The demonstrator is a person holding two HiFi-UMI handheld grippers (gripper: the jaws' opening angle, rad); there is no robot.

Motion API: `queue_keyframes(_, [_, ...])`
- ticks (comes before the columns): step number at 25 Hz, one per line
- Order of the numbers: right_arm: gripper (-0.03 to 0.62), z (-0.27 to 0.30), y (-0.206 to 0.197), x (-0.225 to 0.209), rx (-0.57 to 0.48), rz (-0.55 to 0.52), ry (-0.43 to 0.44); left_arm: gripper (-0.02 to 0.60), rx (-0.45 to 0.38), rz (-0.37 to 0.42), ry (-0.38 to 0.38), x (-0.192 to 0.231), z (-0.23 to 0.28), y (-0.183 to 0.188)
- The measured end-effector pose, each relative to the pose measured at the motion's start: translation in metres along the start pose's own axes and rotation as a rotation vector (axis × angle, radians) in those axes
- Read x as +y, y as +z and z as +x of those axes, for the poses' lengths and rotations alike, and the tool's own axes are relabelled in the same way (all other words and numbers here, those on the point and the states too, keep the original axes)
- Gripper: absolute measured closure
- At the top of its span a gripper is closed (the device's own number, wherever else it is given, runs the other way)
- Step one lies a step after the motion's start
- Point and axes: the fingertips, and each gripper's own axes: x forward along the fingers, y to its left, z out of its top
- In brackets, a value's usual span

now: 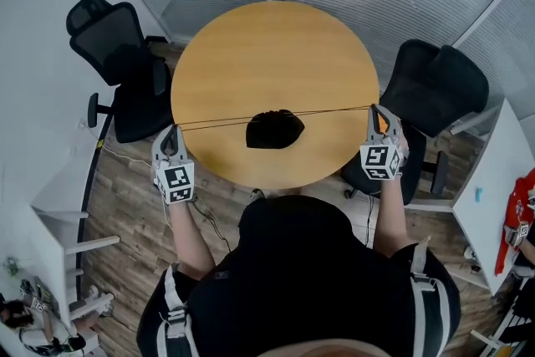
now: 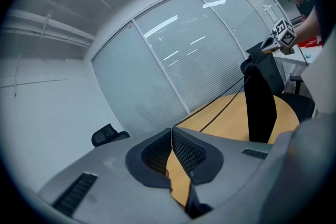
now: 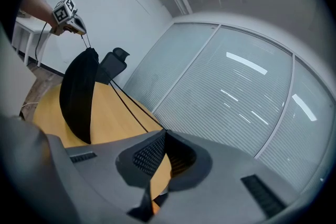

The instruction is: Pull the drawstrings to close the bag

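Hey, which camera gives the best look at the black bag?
Head view: the whole bag shows from above, with its drawstrings stretched to both sides. Both gripper views show it only side-on, as a narrow dark shape.

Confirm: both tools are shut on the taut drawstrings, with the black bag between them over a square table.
Not square: the table is round, as the head view shows. The rest holds: left tool and right tool shut on the drawstrings, black bag between them.

Left gripper (image 1: 173,130), right gripper (image 1: 376,111) spread wide apart, fingers (image 2: 194,153) pinched closed
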Motion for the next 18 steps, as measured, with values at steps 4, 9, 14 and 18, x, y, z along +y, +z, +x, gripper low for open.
queue_keyframes(4, [0.539,0.002,0.009,0.005,0.029,0.004,-0.024,0.563,-0.018,0.004,-0.031,0.014,0.018,-0.003])
queue_keyframes(9, [0.537,0.004,0.022,0.017,0.058,0.005,-0.053,0.563,-0.038,0.001,-0.059,0.032,0.037,-0.011])
queue_keyframes(14, [0.539,0.004,0.026,0.041,0.106,0.005,-0.068,0.563,-0.036,-0.007,-0.104,0.04,0.05,-0.035])
queue_keyframes(18, [0.539,0.006,0.03,0.06,0.132,0.01,-0.074,0.563,-0.045,-0.014,-0.134,0.047,0.057,-0.053])
